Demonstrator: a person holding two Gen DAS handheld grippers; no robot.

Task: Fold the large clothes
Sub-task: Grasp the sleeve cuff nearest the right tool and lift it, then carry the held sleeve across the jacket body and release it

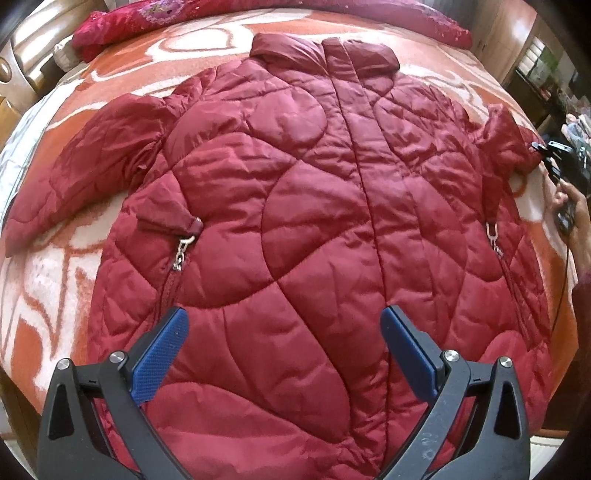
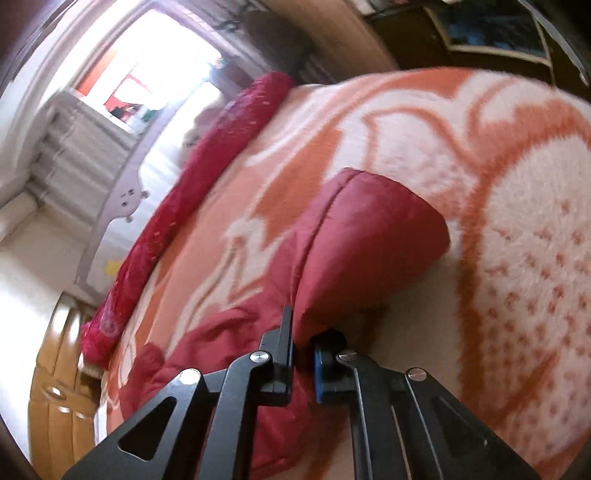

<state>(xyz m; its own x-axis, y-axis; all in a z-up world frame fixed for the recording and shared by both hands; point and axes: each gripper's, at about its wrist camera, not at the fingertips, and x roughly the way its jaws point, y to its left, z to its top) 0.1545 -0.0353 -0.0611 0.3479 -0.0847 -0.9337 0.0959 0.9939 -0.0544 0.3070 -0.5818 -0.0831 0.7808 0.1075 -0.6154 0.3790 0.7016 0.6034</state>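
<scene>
1. The red jacket (image 1: 303,206) lies front-up and spread flat on the bed (image 1: 122,66), collar towards the pillow (image 1: 122,26), zip running down the middle.

2. The right tool (image 2: 303,354) is clamped on the cuff of the right sleeve (image 2: 365,243). Jaws nearly together, red fabric pinched between the blue pad and the black finger. From the left wrist view, that same tool (image 1: 546,155) sits at the sleeve end, out at the jacket's right edge.

3. The left tool (image 1: 282,343) hovers over the lower front panel, jaws wide apart, holding nothing. Blue pads either side of bare quilting.

4. The step, as I read it: bring that sleeve across the chest. The grip looks to be on the cuff's edge only, so lift gently; slippery shell fabric may slide out of a thin pinch.

5. Carry the cuff low and straight towards the zip line, so the sleeve creases at the shoulder seam rather than bunching up.

6. The free left tool could press down near the armpit to stop the body from dragging along.

7. Watch the pocket zip pull (image 1: 493,230) just below that sleeve; lay the sleeve flat over it, no lump.

8. The left sleeve (image 1: 74,166) is not yet folded, angled out over the blanket.
</scene>
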